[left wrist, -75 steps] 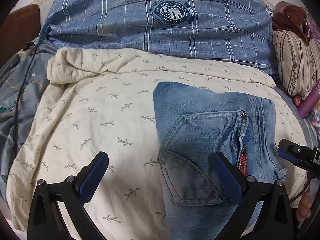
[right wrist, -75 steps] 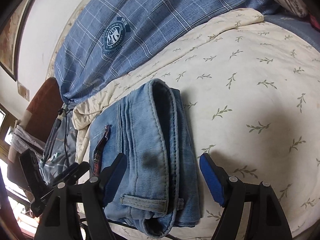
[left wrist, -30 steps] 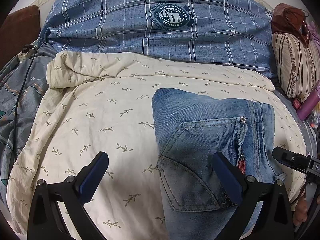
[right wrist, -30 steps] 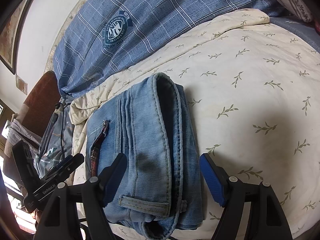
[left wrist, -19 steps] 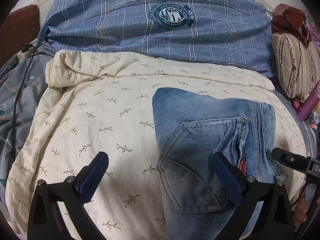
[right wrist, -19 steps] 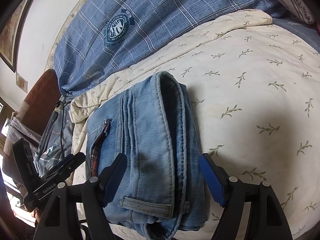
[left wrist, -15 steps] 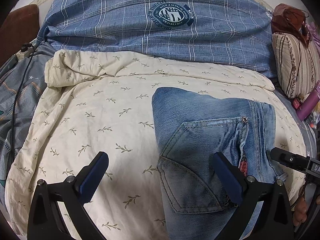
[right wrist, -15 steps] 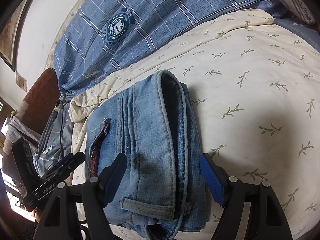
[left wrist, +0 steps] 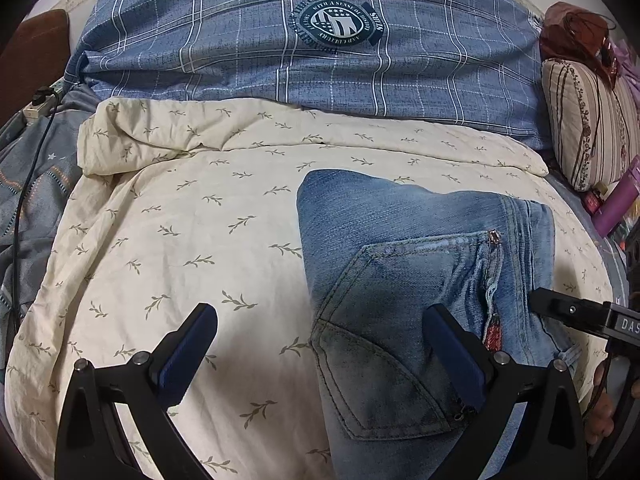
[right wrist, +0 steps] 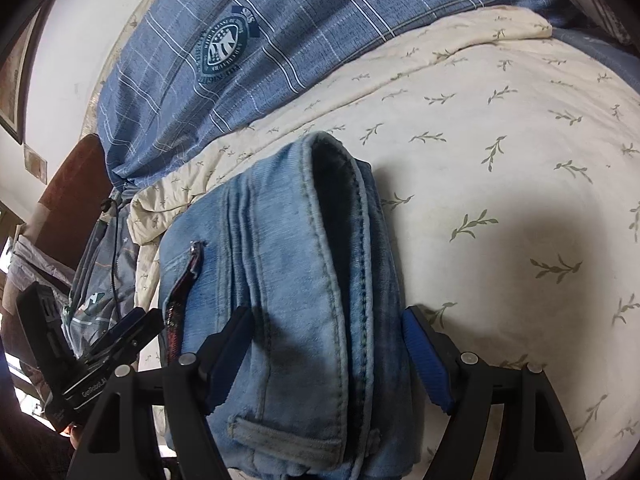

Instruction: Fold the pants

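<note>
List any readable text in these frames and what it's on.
"WITH A SENSE OF" on the badge of the plaid cover; rest of its ring too small.
"DAS", cut off, on the right claw.
"GoRobot", roughly, on the left claw; blurred.
Jeans: none.

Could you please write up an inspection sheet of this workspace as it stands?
Surface: cream leaf-print quilt on a bed.
Job's things: jeans folded into a compact stack, back pocket up.
Clutter: striped pillow, purple bottle.
Grippers: left gripper open over the jeans' left edge; right gripper open, straddling the waistband end.
Cables: black cable at the left.
Surroundings: blue plaid bedding behind.
</note>
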Motion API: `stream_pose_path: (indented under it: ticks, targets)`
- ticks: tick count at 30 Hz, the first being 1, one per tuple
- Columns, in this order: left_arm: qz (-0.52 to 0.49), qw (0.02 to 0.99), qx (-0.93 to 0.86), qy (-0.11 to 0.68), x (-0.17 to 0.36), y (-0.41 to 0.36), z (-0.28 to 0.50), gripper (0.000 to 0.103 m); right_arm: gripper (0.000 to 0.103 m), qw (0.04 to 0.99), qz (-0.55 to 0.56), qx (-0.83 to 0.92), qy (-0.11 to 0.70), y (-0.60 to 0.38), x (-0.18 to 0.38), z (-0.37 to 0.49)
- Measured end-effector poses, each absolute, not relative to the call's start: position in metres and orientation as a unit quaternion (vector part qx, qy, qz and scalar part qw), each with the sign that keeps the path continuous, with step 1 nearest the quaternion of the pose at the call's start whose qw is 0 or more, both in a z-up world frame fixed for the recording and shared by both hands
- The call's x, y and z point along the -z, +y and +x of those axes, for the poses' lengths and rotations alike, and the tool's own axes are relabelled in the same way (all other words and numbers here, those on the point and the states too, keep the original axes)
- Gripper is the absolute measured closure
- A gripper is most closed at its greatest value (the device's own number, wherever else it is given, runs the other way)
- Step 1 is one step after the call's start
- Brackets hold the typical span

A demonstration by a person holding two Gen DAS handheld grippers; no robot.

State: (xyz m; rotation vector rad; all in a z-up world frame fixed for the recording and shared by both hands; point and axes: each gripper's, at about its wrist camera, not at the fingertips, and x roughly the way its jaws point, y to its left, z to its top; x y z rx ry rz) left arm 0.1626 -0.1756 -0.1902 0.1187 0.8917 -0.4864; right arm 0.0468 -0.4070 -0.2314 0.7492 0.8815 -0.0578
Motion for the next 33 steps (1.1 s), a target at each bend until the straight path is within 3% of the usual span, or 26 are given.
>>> stream_pose_path:
  ticks: [33]
  targets:
    - [0.040, 0.863, 0.249, 0.438, 0.206, -0.176, 0.178, 0.000, 0.024, 0.849, 0.333, 0.022, 0.411, -0.401, 0.231, 0.057]
